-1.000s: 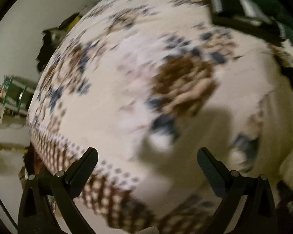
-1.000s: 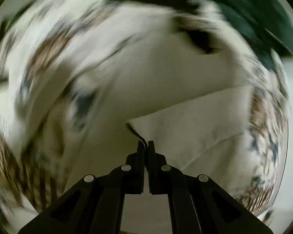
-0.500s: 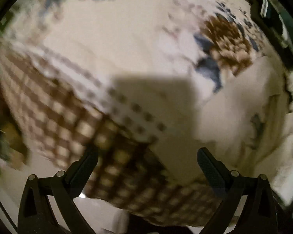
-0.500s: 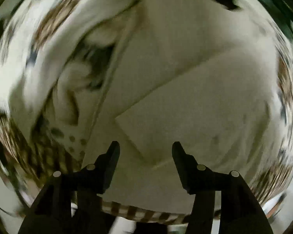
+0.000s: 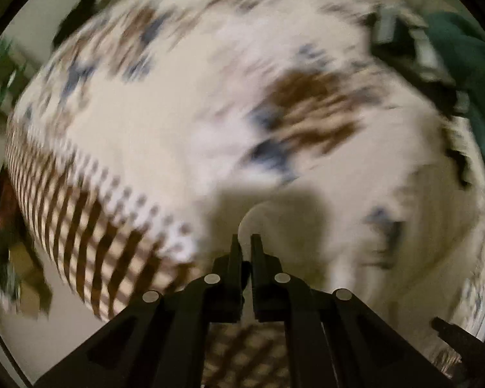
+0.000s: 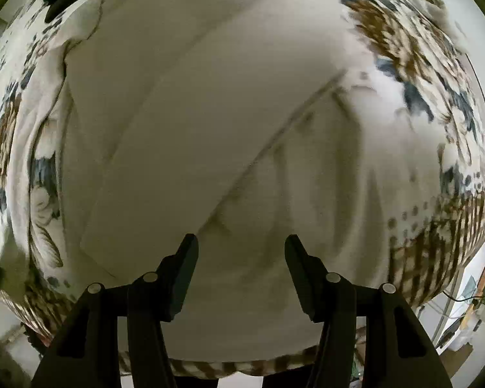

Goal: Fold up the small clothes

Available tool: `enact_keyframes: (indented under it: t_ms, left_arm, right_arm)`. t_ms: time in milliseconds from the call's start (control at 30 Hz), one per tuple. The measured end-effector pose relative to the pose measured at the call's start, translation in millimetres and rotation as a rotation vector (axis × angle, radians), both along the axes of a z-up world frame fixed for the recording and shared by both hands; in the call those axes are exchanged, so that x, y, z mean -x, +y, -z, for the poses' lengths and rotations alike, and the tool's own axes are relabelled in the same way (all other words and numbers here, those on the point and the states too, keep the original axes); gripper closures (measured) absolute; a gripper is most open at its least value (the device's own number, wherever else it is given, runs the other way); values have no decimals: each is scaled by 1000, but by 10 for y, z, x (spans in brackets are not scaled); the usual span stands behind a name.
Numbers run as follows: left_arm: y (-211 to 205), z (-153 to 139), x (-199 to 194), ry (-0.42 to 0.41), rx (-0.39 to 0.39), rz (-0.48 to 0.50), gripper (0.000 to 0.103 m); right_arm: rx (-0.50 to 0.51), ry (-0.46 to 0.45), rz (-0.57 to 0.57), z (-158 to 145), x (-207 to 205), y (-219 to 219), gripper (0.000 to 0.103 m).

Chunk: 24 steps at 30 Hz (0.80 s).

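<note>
A cream garment [image 6: 226, 113] lies folded flat on a bed blanket [image 6: 420, 64] patterned in brown and blue. My right gripper [image 6: 241, 242] points straight down over the garment's lower part, jaws open, nothing between the pads. In the blurred left wrist view the garment [image 5: 404, 213] is at the right. My left gripper [image 5: 246, 237] is shut near the garment's edge, and a small pale fold of cloth stands up from its tips. A black part at the lower right [image 5: 452, 333] looks like the other gripper.
The blanket [image 5: 145, 129] has a brown checked border [image 5: 90, 242] along the bed's edge, with floor beyond it. A black and grey striped thing [image 5: 404, 42] and dark green cloth [image 5: 462, 58] lie at the far right. Cables and clutter [image 6: 475, 291] sit off the bed.
My left gripper went from wide open to shut and swung back across the blanket. My right gripper let go of the garment's corner, opened, and moved over its folded panel.
</note>
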<state>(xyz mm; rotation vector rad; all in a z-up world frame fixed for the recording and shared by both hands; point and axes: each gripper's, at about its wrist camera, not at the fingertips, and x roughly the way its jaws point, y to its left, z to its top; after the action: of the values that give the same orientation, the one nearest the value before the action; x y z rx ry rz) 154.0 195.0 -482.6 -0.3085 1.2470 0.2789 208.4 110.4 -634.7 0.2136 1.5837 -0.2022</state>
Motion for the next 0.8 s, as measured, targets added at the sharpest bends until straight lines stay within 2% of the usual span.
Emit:
enact_keyframes:
  t_ms: [33,67,100,200,333,400,500,567,667,733,767,800]
  left_arm:
    - [-176,-128,-21,-32,9,39,101]
    - [-482,-266,-40,-63,37,118,101]
    - [-733,-354,-78,-76,58,173,101]
    - [-1631,-534,-90,-93,135,392,100]
    - [-2715,-366,37,0,242,615,100]
    - [-3110,-195,181,54,244,702,100]
    - [-3413,83,306,112,227,762,100]
    - [-3511,215,358,149,215,771,99]
    - [-3536,321,290,214,245,747,98]
    - [-3433,308,290,214,255,721,93]
    - [-3426,333,176,213,250,707,81]
    - [-3361,318,147,207,245,686,63]
  right_arm:
    - [-18,2,11,-26,57,-122,45]
    - [-31,5,23,-16,30,-345,45]
    - [-43,9,36,-113,72,-641,45]
    - [-54,20,81,-181,281,-1095,45]
    - [-50,44,160,-271,650,-1834,45]
    - [-54,55,186,-290,795,-2152,45]
    - [-74,73,235,-297,996,-2647,45]
    - [-93,82,256,-397,893,-3382,45]
    - [-141,81,266,-372,1060,-3635,45]
    - [-197,71,266,-338,1132,-3818,45]
    - [-228,62,264,-272,1188,-3901,45]
    - [-270,51,257,-286,1230,-3976,45]
